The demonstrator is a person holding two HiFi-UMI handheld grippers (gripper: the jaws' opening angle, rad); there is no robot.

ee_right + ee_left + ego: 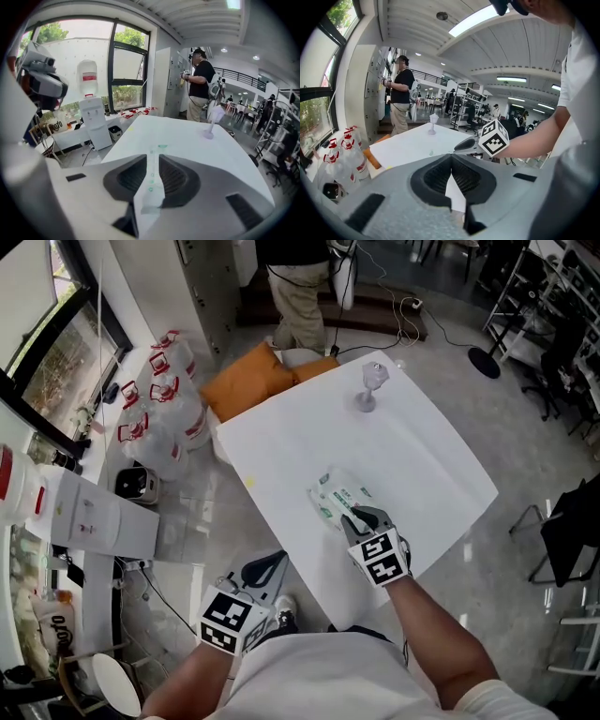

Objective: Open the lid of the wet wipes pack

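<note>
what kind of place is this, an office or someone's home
Probably an open-plan office or lab workspace, not a home: there is a water dispenser, a cluster of spare water jugs, several office chairs, and long strip lights overhead.

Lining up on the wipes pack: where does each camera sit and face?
Head view: on the person's head, looking steeply down at the table; left tool, right tool, left forearm and right forearm show.
Left gripper view: on the left tool, facing across the table; right forearm shows.
Right gripper view: on the right tool, facing over the wipes pack; its jaws show.
All share the glass.
</note>
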